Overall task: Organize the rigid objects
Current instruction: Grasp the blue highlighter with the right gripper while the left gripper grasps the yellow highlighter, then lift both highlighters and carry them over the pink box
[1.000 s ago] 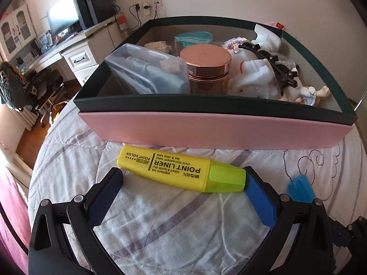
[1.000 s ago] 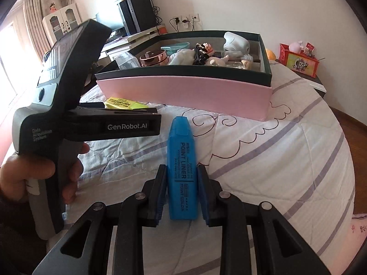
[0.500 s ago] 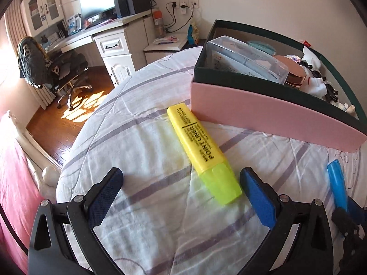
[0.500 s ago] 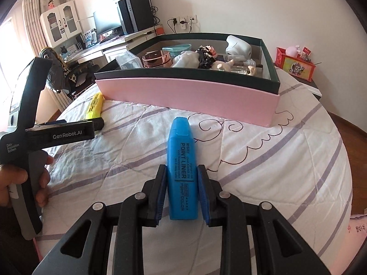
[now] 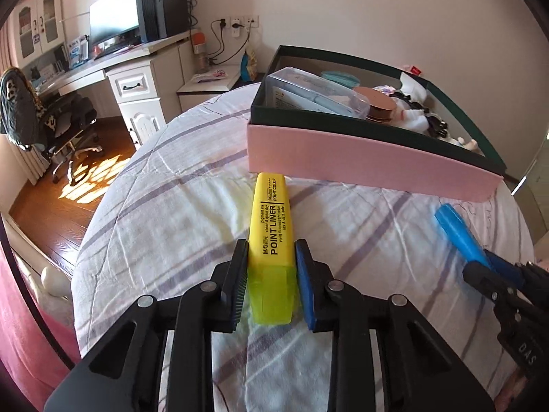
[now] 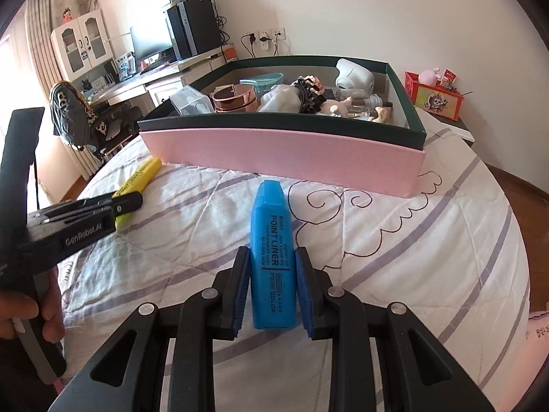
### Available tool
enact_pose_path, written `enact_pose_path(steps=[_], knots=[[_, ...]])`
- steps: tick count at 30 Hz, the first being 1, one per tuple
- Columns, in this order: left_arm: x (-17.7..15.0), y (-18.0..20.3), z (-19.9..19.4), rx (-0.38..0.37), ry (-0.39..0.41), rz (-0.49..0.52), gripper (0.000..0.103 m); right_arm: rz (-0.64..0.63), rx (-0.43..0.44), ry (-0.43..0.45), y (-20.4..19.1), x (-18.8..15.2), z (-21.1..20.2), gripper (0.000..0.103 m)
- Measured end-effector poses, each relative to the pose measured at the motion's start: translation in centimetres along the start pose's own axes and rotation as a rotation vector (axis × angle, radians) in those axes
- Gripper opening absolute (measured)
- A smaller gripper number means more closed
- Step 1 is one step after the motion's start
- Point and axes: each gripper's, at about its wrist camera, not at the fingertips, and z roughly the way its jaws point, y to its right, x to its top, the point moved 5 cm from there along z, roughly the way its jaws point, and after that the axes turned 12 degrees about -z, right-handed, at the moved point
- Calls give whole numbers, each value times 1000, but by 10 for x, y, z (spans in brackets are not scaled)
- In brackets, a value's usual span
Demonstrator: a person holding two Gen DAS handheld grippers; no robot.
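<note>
Both tongs pinch highlighters on the bed just before the pink box (image 6: 281,152): left tongs (image 5: 271,276) clamp the yellow highlighter (image 5: 271,237), right tongs (image 6: 272,283) clamp the blue highlighter (image 6: 272,261).

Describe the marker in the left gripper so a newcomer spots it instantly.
On the white quilt with purple stripes, in front of the shallow pink box with a dark green rim, lies a flat yellow plastic highlighter. The left gripper is shut on its translucent cap end. Its blue twin sits in the right gripper.
</note>
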Motion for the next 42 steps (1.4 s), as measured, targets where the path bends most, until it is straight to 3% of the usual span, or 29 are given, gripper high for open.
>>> enact_pose_path(steps=[8,10,13,18,20,21,22,23,28,36,42], knots=[[-55,11,-38,-108,-31,114,27,-22,23,-63,-40,-29,-12,26],[-60,5,-44,-123,-32,104,27,-26,14,-48,-48,-34,-18,26],[-59,-1,-44,-121,-38,65,28,-10,12,-49,-51,-32,-17,27],[-56,11,-34,-80,-18,105,43,-16,-3,-61,-52,-25,-7,28],[-56,13,-32,-64,1,118,41,-29,-8,-58,-51,-23,-3,28],[-57,16,-32,-61,13,129,38,-34,-7,-53,-52,-22,-2,28],[-57,18,-33,-63,21,144,28,-41,-7,-54,-52,-21,0,28],[-57,20,-35,-74,26,143,26,-45,-11,-49,-53,-20,-1,27],[-55,22,-56,-110,67,135,26,-19,-19,48,-54,-17,-30,27],[-32,34,-155,-214,293,109,26,-59,-89,281,-74,11,-129,28],[-27,41,-217,-233,431,123,26,-102,-148,408,-91,24,-190,28]])
